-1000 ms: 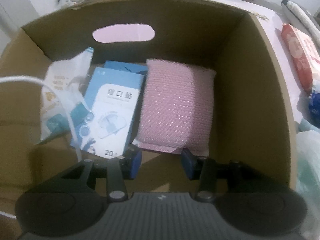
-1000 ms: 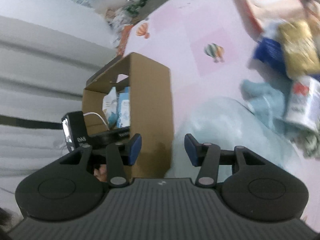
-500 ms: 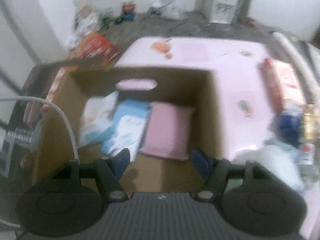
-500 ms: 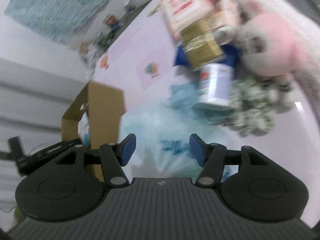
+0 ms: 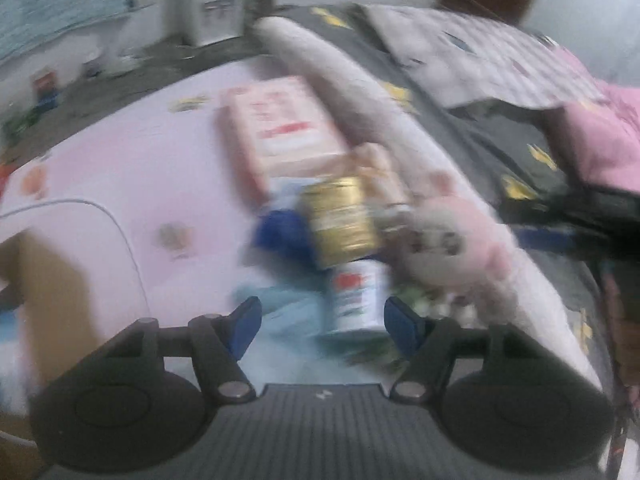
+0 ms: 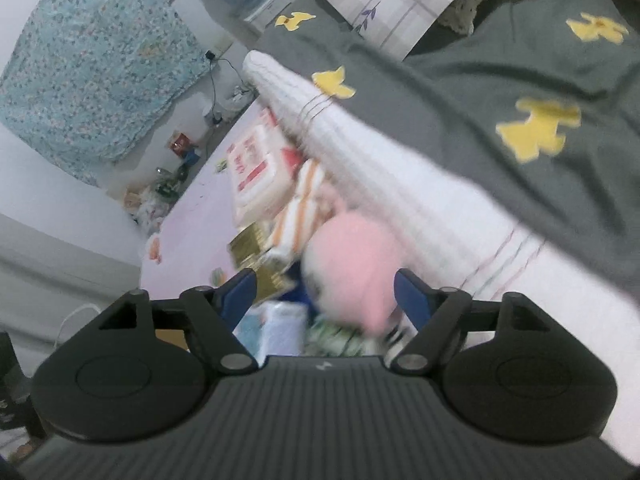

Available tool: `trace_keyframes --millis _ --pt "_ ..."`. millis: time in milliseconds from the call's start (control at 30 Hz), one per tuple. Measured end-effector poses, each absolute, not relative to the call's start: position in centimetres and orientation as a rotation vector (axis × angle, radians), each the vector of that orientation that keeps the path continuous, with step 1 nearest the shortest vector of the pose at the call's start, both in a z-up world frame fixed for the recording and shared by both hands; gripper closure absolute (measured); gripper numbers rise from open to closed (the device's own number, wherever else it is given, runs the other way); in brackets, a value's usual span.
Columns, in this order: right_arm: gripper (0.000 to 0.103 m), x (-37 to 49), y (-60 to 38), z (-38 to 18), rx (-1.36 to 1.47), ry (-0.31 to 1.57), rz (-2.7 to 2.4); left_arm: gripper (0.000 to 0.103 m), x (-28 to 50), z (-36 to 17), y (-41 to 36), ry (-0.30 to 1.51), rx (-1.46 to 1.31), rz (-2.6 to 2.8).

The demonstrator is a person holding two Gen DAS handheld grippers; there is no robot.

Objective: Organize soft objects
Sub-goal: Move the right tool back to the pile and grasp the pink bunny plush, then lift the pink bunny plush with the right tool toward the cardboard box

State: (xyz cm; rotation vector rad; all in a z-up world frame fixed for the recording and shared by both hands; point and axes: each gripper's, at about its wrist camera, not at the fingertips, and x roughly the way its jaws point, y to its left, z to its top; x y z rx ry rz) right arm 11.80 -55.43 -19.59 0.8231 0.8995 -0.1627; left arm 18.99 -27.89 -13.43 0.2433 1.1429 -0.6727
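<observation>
Both tongs are spread wide and hold nothing: the right tongs frame a round pink plush toy that lies straight ahead between the blue fingertips and just beyond them, while the left tongs look over the same heap from farther off, with the plush ahead and to their right. By that reckoning the right hand is the nearer one, and a straight push forward looks enough to bring the toy between the pads; being roundish, it shows no clear long axis, so the angle of the wrist should matter little. The heap lies on a pink mat against the edge of a bed with a white rolled blanket. Counted as far as the blur allows: one pink plush, one gold packet, one white can with a red mark, one large red-and-white pack, one orange-striped cloth, one dark blue item, one pale blue cloth. One cardboard box stands at the left, well apart from the plush.
</observation>
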Motion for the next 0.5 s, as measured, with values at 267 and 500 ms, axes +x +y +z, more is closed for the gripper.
trace_keyframes --millis 267,500 --pt "0.023 16.7 -57.3 -23.9 0.769 1.022 -0.050 0.039 18.7 -18.4 -36.7 1.220 0.318 -0.763" --pt "0.024 18.0 -57.8 -26.1 0.768 1.081 0.003 0.036 18.6 -20.3 -39.9 1.263 0.344 -0.828"
